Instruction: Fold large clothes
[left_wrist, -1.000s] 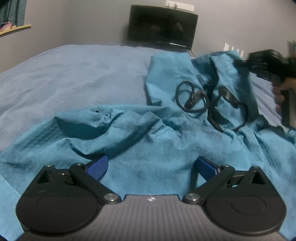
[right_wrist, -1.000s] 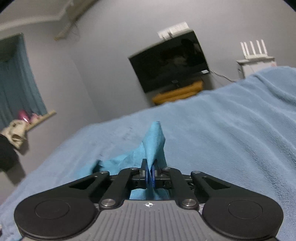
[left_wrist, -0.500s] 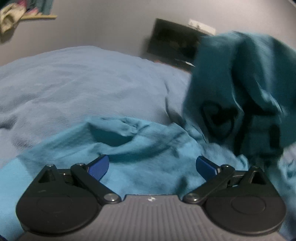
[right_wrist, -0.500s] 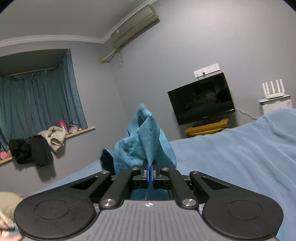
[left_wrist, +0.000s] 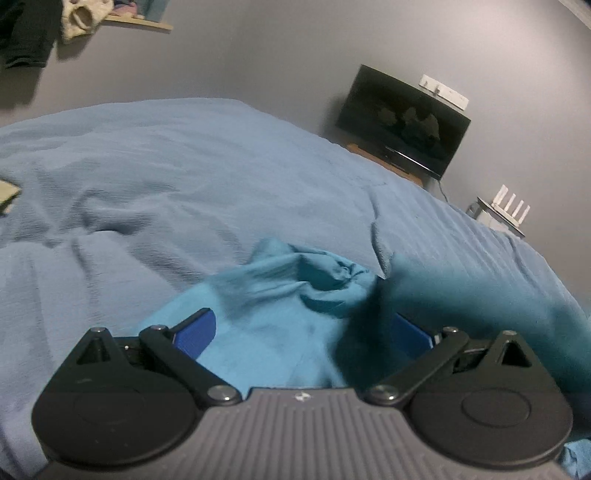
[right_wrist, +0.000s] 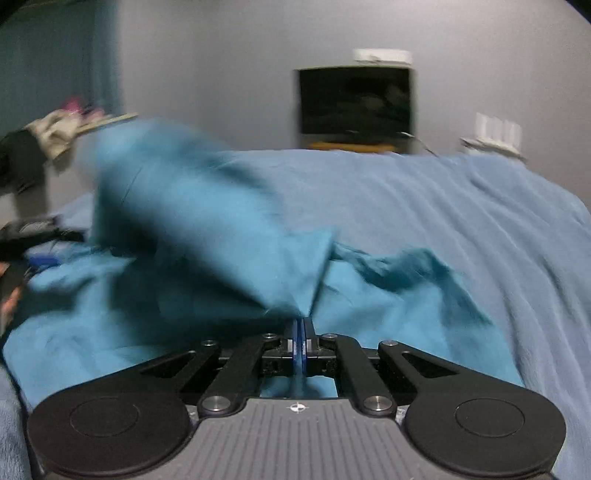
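Left wrist view: our left gripper (left_wrist: 303, 334) hangs spread wide over the teal garment (left_wrist: 280, 314), bunched near on the blue blanket (left_wrist: 184, 177). Right wrist view: our right gripper (right_wrist: 300, 334) pinches a blurred fold of that garment (right_wrist: 207, 236).

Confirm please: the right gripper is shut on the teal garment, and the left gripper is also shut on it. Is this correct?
Only partly. The left gripper is open: the left wrist view shows its blue fingers wide apart with the teal garment between them. The right gripper is indeed shut on it.
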